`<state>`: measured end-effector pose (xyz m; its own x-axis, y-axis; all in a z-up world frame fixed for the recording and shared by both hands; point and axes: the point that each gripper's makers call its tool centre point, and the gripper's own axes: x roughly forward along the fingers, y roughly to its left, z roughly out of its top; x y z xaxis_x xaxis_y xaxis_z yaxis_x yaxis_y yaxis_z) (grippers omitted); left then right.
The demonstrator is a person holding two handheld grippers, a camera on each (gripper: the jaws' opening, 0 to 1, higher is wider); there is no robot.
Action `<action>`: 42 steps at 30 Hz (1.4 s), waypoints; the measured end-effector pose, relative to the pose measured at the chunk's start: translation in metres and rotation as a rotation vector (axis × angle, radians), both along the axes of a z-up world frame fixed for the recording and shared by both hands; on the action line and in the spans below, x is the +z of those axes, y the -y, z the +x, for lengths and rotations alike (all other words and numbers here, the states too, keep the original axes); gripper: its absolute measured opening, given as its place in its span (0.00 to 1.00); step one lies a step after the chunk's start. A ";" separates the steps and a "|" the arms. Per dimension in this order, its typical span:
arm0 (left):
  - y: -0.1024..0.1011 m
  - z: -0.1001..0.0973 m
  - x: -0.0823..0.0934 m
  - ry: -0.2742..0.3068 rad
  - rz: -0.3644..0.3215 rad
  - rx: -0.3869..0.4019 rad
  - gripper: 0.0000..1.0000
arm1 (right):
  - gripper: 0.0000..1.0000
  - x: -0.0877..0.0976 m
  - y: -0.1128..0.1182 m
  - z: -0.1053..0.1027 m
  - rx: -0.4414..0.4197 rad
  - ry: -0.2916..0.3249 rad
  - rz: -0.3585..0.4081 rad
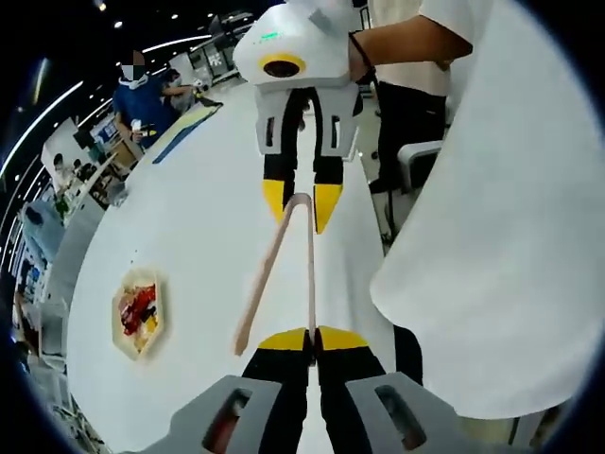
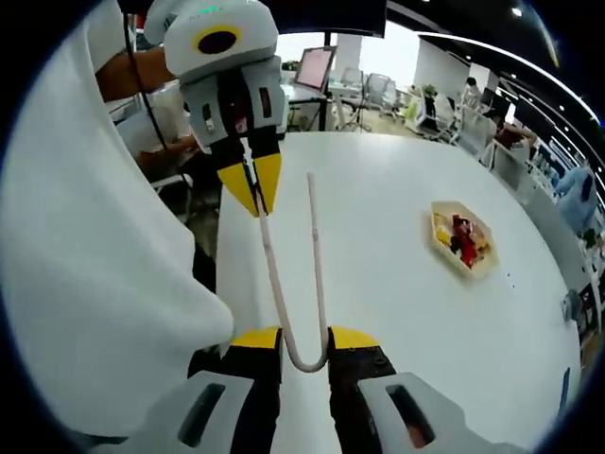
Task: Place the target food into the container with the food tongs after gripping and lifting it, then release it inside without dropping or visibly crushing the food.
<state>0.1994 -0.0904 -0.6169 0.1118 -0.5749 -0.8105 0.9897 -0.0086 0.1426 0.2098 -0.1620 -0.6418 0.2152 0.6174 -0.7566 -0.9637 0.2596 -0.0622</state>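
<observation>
Above a white counter (image 2: pixel 397 312), we hold the pink food tongs (image 2: pixel 317 274) between both tools. Our right tool (image 2: pixel 304 342) grips the tongs' bent end, jaws narrow around it; our left tool (image 1: pixel 311 338) is closed on one arm's tip. The hexagonal container (image 2: pixel 462 238) of red and yellow food sits well apart toward the counter's far side, with bare counter all around it. We see no legible writing.
</observation>
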 end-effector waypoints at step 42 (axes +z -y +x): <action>-0.056 0.038 -0.144 -0.176 -0.072 0.127 0.00 | 0.17 -0.123 -0.048 0.047 -0.139 -0.124 -0.031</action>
